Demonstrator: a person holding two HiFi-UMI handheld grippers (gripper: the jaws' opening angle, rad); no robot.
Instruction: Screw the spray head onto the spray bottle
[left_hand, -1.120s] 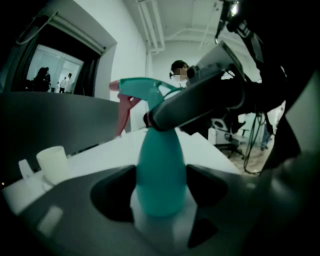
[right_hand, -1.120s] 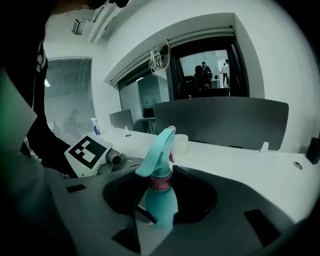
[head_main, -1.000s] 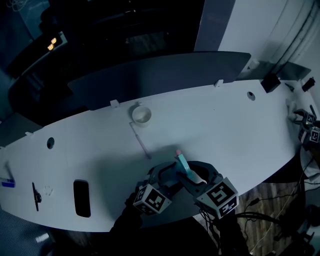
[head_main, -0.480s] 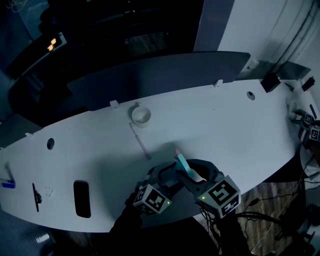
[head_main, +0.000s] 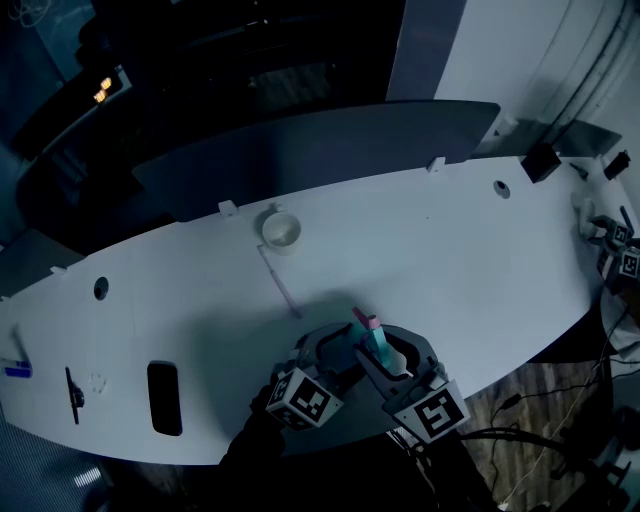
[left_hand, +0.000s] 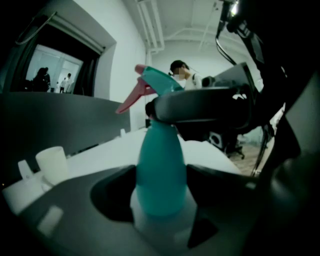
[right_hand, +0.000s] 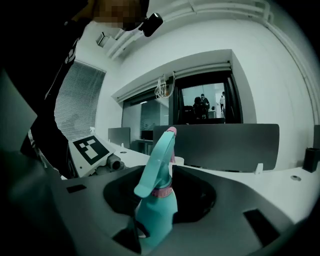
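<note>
A teal spray bottle (left_hand: 161, 175) stands at the front edge of the white table (head_main: 480, 250). My left gripper (left_hand: 161, 200) is shut on its lower body. The teal spray head (right_hand: 157, 160), with a pink trigger and pink collar (right_hand: 161, 191), sits on the bottle's neck. My right gripper (right_hand: 160, 210) is shut round the neck at the collar, and its dark jaw crosses the left gripper view just under the head. In the head view both grippers meet around the spray head (head_main: 372, 332), the left gripper (head_main: 345, 352) left of it, the right gripper (head_main: 388, 352) right.
A white cup (head_main: 282, 229) stands mid-table, with a thin stick (head_main: 280, 282) lying in front of it. A flat black object (head_main: 164, 396) and a small black tool (head_main: 72, 392) lie at the left. A dark partition (head_main: 320, 150) runs along the far edge.
The right gripper has twisted on the bottle's neck: its marker cube has swung round toward me, and the spray head has turned with it. The left gripper and bottle body have stayed put.
</note>
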